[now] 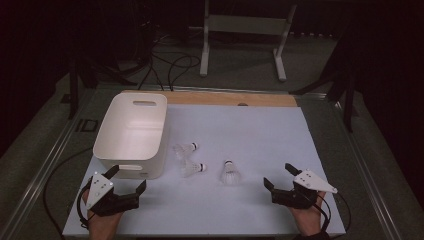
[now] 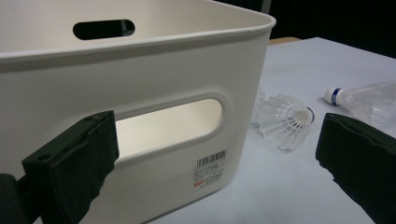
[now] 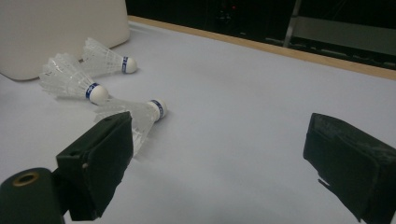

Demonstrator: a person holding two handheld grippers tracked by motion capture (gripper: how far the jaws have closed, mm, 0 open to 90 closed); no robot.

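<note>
Both grippers are built in black, the left gripper (image 1: pixel 128 178) and the right gripper (image 1: pixel 277 176) alike, each topped by a grey three-cornered plate. Thick black fingers (image 3: pixel 100 163) are seen, and a black cable is trailed from each.

The only printed matter is a small white sticker (image 2: pixel 210 170) on the near wall of the white bin (image 2: pixel 140 79), just below its handle slot at the right. It carries a barcode, rows of tiny digits and a red mark. All of these are too small to read.
</note>
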